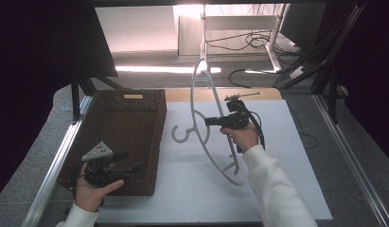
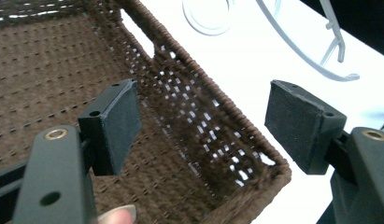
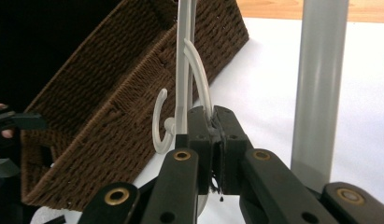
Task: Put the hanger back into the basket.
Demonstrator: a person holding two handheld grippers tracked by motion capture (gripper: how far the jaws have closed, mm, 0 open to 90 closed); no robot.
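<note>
A dark brown woven basket (image 1: pixel 130 137) sits on the left of the white worktop (image 1: pixel 277 156). The right gripper (image 1: pixel 212 121) clamps a thin white plastic hanger (image 1: pixel 206 137), tilted above mid-worktop. The left gripper (image 1: pixel 128 161) gapes wide over the basket's near corner.

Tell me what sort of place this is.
Probably a lab or office workroom set up for recording handling tasks, not a home. A white table sits in a metal frame, loose cables trail over the floor beyond it, and a person's hands work handheld grippers.
</note>
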